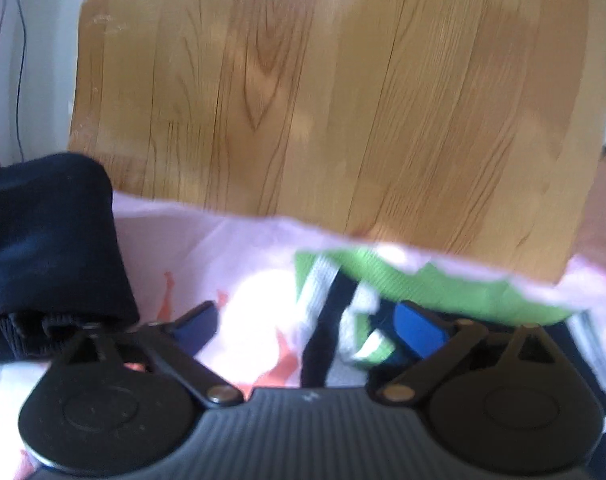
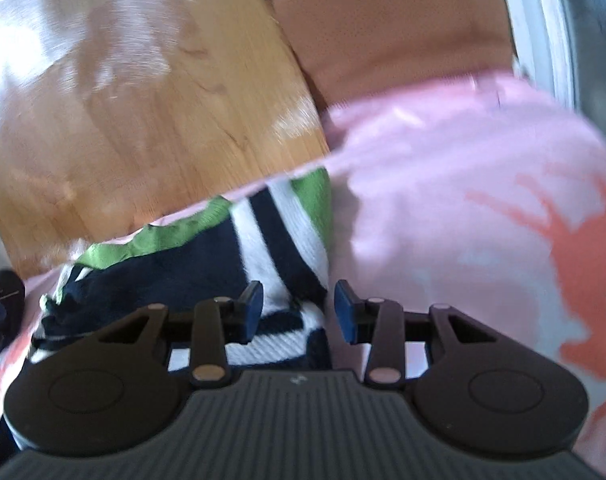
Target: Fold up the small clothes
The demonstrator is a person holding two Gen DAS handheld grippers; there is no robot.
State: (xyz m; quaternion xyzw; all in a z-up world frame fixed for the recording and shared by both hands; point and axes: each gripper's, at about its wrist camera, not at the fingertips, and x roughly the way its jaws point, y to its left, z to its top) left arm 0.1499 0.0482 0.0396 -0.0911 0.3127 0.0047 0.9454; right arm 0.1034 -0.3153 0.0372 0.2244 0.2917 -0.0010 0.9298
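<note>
A pink garment with an orange print (image 1: 239,264) (image 2: 443,184) lies along the near edge of the wooden table (image 1: 343,100) (image 2: 123,120). A green, white and navy striped garment (image 1: 343,280) (image 2: 271,236) lies on top of it. My left gripper (image 1: 307,326) hovers over both with its blue pads (image 1: 419,328) wide apart and nothing pressed between them. My right gripper (image 2: 299,310) stands partly open just above the striped garment, with a clear gap between its pads (image 2: 345,312). Both views are blurred.
A dark navy garment (image 1: 43,232) is bunched at the left beside the pink one. A brown padded chair seat (image 2: 391,24) stands past the table's right edge. Thin cables (image 1: 7,60) hang by a white wall at the far left.
</note>
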